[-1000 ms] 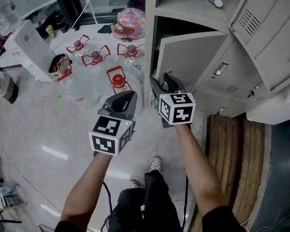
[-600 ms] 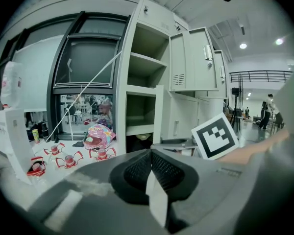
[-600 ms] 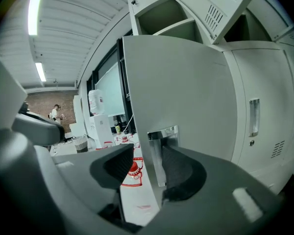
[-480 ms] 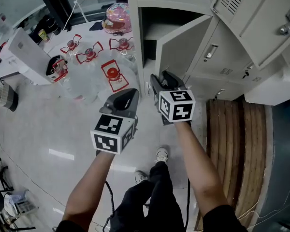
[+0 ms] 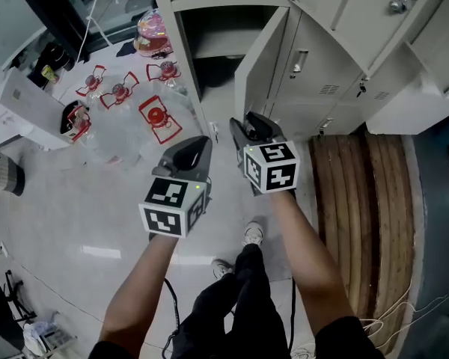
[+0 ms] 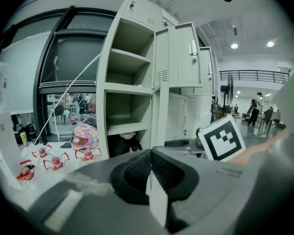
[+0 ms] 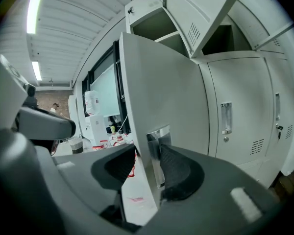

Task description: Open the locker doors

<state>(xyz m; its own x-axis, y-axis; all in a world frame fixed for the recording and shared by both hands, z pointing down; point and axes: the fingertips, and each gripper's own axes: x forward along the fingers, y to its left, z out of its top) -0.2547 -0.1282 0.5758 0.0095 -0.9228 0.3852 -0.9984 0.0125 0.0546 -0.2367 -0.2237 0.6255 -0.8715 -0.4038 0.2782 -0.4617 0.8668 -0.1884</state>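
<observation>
1. The right gripper [image 7: 148,154], its jaws having just been closing, pinches the locker door [image 7: 161,82] by its free edge; firm that hold.
2. The left gripper [image 6: 151,173], pressed together and empty, hangs beside it.
3. The door stands half open: pull along its hinge arc.

Door [image 5: 258,66] right of bottles [image 5: 123,96] (bottles on floor [image 5: 52,200]).

Dark obj. [image 6: 125,142] low in locker [image 6: 101,106]: unidentifiable.
</observation>
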